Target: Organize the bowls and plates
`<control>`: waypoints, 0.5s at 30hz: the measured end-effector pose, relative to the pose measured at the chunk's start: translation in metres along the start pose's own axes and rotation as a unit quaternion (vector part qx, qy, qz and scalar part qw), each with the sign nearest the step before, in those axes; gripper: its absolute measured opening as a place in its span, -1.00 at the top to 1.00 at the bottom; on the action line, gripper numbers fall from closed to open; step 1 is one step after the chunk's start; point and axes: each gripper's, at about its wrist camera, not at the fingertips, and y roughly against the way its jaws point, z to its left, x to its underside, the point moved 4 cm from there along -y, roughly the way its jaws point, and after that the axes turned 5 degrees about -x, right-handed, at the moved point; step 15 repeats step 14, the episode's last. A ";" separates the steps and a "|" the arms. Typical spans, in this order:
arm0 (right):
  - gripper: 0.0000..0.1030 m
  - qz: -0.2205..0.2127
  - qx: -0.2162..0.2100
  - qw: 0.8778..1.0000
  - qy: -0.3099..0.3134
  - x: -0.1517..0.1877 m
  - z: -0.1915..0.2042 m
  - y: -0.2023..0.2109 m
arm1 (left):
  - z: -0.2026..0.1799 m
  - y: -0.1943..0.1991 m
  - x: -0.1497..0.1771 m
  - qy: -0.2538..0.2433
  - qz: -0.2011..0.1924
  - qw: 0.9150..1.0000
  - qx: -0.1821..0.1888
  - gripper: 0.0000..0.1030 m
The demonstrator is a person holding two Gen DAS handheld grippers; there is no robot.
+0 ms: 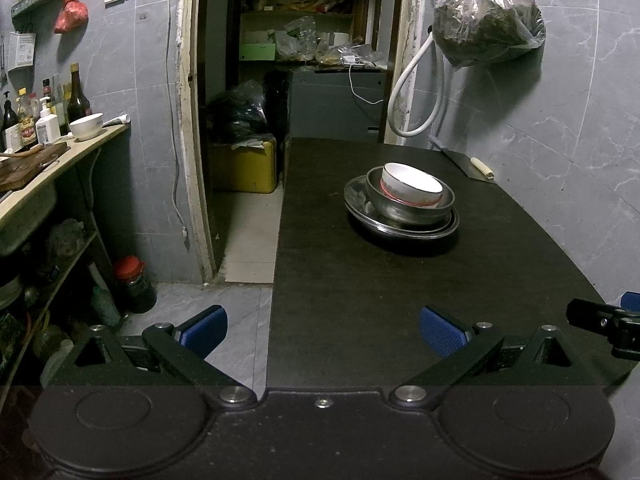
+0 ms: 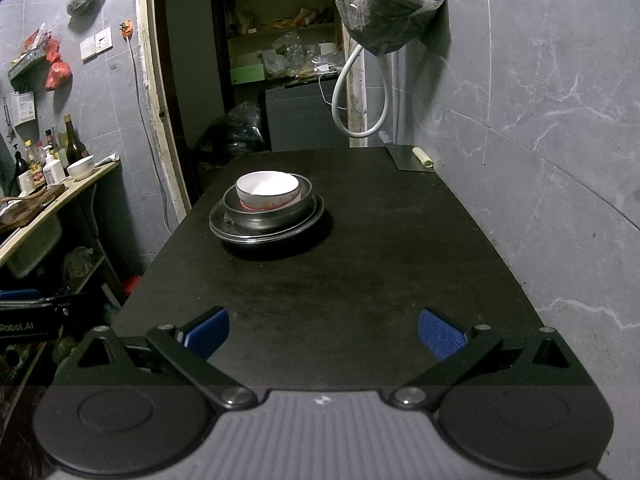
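A white ceramic bowl (image 1: 412, 188) with a red band sits tilted inside a steel bowl (image 1: 408, 210), which rests on stacked steel plates (image 1: 360, 200) on the dark table (image 1: 360, 300). The same stack shows in the right wrist view: white bowl (image 2: 267, 190), steel bowl (image 2: 268, 216), plates (image 2: 224, 224). My left gripper (image 1: 323, 332) is open and empty at the table's near left edge, well short of the stack. My right gripper (image 2: 323, 332) is open and empty over the near end of the table (image 2: 360, 280). The right gripper's tip (image 1: 600, 320) shows at the left view's right edge.
A cleaver (image 2: 408, 158) lies at the table's far right corner by the tiled wall. A bag (image 1: 486, 16) hangs on the wall above. Left is a counter (image 1: 60, 160) with bottles, a cutting board and another white bowl (image 1: 86, 126). A doorway opens behind the table.
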 end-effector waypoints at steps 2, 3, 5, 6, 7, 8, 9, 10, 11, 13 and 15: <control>-1.00 0.000 0.000 1.000 0.000 0.000 0.000 0.000 | 0.000 0.000 0.000 0.000 -0.002 1.000 -0.001 -0.98; -1.00 0.000 0.000 1.000 0.000 0.000 0.000 0.000 | 0.000 0.001 0.000 -0.001 -0.002 1.000 -0.002 -0.98; -1.00 0.000 0.000 1.000 0.000 0.000 0.000 0.000 | 0.000 -0.001 0.000 -0.006 0.004 1.000 -0.008 -0.98; -1.00 0.000 0.000 1.000 0.000 0.000 0.000 0.000 | 0.000 -0.002 0.000 -0.009 0.007 1.000 -0.011 -0.98; -1.00 0.000 0.000 1.000 0.000 0.000 0.000 0.000 | -0.001 -0.002 0.000 -0.011 0.008 1.000 -0.011 -0.98; -1.00 0.000 0.000 1.000 0.000 0.000 0.000 0.000 | -0.001 -0.001 0.000 -0.011 0.008 1.000 -0.005 -0.98; -1.00 0.000 0.000 1.000 0.000 0.000 0.000 0.000 | -0.001 -0.001 0.000 -0.012 0.007 1.000 0.002 -0.98; -1.00 0.000 0.000 1.000 0.000 0.000 0.000 0.000 | -0.001 0.000 0.000 -0.013 0.003 1.000 0.004 -0.98; -1.00 0.000 0.000 1.000 0.000 0.000 0.000 0.000 | -0.003 0.001 0.000 -0.015 0.000 1.000 0.006 -0.98; -1.00 0.000 0.000 1.000 0.000 0.000 -0.001 0.000 | -0.003 0.001 0.000 -0.019 -0.001 1.000 0.007 -0.98; -1.00 0.000 0.000 1.000 0.000 0.000 -0.001 0.000 | -0.004 0.001 0.000 -0.020 0.000 1.000 0.008 -0.98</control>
